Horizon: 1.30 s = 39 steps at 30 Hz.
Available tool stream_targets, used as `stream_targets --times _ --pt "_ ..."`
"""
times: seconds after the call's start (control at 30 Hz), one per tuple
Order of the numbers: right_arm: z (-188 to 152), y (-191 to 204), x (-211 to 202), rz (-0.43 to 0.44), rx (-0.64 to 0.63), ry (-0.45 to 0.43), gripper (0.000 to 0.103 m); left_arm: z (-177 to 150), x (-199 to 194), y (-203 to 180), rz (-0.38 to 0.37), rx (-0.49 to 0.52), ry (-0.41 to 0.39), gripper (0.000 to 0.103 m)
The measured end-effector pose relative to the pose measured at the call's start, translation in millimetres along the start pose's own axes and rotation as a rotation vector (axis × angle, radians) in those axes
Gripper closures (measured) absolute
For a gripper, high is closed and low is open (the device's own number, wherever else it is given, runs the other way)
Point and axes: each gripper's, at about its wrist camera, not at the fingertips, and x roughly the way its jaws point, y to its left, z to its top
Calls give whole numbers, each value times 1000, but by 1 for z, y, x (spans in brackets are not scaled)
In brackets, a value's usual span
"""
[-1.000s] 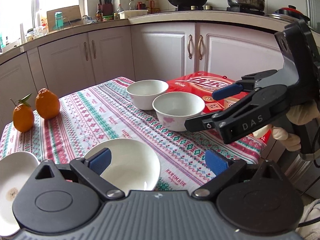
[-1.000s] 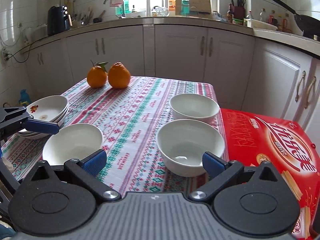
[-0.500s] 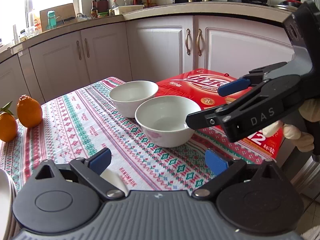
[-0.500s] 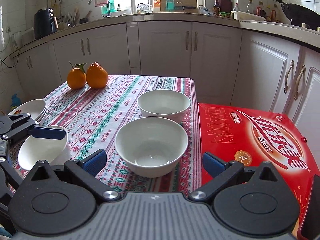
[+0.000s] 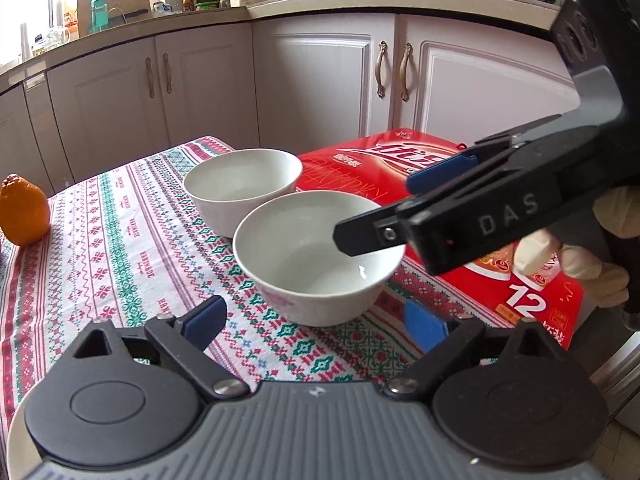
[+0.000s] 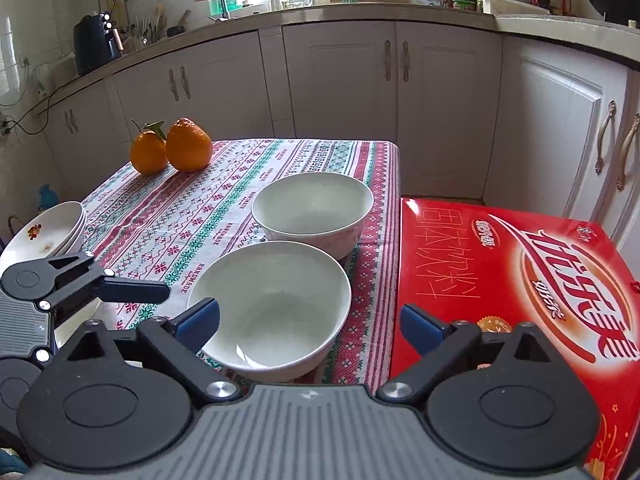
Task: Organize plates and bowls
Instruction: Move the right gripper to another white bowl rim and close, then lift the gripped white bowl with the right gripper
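Glazed, rigid, breakable near bowl (image 6: 272,308) just ahead of spread, just-narrowing, empty right tool (image 6: 308,322); best pinched across rim, left tool (image 5: 316,320) likewise.

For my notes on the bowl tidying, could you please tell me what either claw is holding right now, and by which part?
Nothing is held. The right claw has been closing around the near bowl but stands off it; the left claw is empty.

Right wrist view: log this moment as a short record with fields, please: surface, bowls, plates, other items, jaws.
surface: table with patterned cloth
bowls: near bowl and far bowl, both upright and empty
plates: stack of plates at the cloth's left edge
other items: two oranges; red box beside the bowls
jaws: right gripper open at the near bowl, closing; left gripper likewise
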Motion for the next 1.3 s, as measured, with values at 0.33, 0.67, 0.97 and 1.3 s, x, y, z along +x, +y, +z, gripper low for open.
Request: stream_targets --times 0.33,0.67,0.97,1.3 --pt "11 -10 27 73 10 48 23 4 12 3 -22 -38 11 21" --pt "21 -16 42 121 26 68 38 6 15 5 -33 -43 -1 24" --pt "20 -16 41 123 33 77 39 8 15 4 -36 -42 -1 24" --pt "19 -9 25 125 33 60 39 8 1 4 -56 -21 1 24"
